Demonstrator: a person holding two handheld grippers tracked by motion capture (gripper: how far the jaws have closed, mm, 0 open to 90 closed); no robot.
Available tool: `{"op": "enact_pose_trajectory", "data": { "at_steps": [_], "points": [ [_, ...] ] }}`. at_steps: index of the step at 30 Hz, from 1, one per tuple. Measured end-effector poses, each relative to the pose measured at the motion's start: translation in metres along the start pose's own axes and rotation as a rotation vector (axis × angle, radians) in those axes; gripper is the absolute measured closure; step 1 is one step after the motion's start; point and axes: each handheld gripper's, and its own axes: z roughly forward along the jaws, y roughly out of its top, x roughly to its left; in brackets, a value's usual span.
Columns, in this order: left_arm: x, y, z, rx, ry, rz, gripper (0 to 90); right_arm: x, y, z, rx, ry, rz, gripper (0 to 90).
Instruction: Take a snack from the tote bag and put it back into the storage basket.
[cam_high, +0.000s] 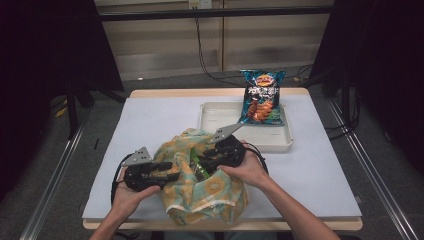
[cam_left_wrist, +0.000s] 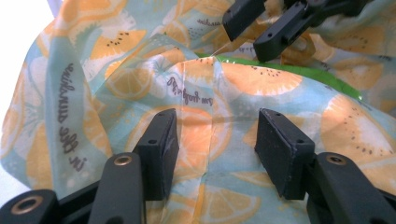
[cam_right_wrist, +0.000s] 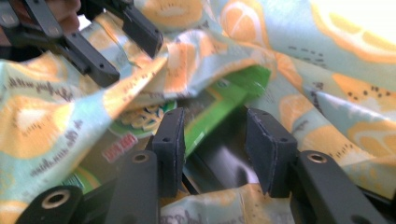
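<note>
A cloth bag (cam_high: 200, 192) printed with orange slices lies crumpled at the table's near middle. A green snack packet (cam_high: 198, 167) shows in its mouth. My left gripper (cam_high: 172, 175) comes in from the left, open, with the bag's cloth (cam_left_wrist: 243, 79) bulging between its pads (cam_left_wrist: 161, 149). My right gripper (cam_high: 204, 167) reaches into the mouth from the right. In the right gripper view its jaws (cam_right_wrist: 212, 144) stand open around the packet's edge (cam_right_wrist: 219, 107), one pad close beside it. The right gripper's jaws (cam_left_wrist: 261, 28) also show at the top of the left gripper view, above a strip of the green packet (cam_left_wrist: 289, 72).
A blue chip bag (cam_high: 261, 97) leans in a white tray (cam_high: 215, 117) at the back right of the table. A pale mat (cam_high: 150, 115) covers the tabletop, with bare room left of the tray. Dark stands and cables sit beyond the table's far edge.
</note>
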Motion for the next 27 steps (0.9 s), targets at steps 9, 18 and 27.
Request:
{"op": "enact_pose_trajectory", "data": {
  "at_steps": [9,18,27],
  "points": [
    [0.004,-0.005,-0.009,0.007,0.020,-0.002,48.7,-0.003,0.009,0.018,0.018,0.013,0.022,54.2],
    [0.008,-0.007,-0.009,0.008,0.020,-0.012,48.6,-0.013,0.018,0.033,0.026,0.011,0.042,44.9],
    [0.011,-0.009,-0.009,0.010,0.024,-0.023,48.2,-0.022,0.016,0.041,0.003,0.003,0.063,39.0]
  ]
}}
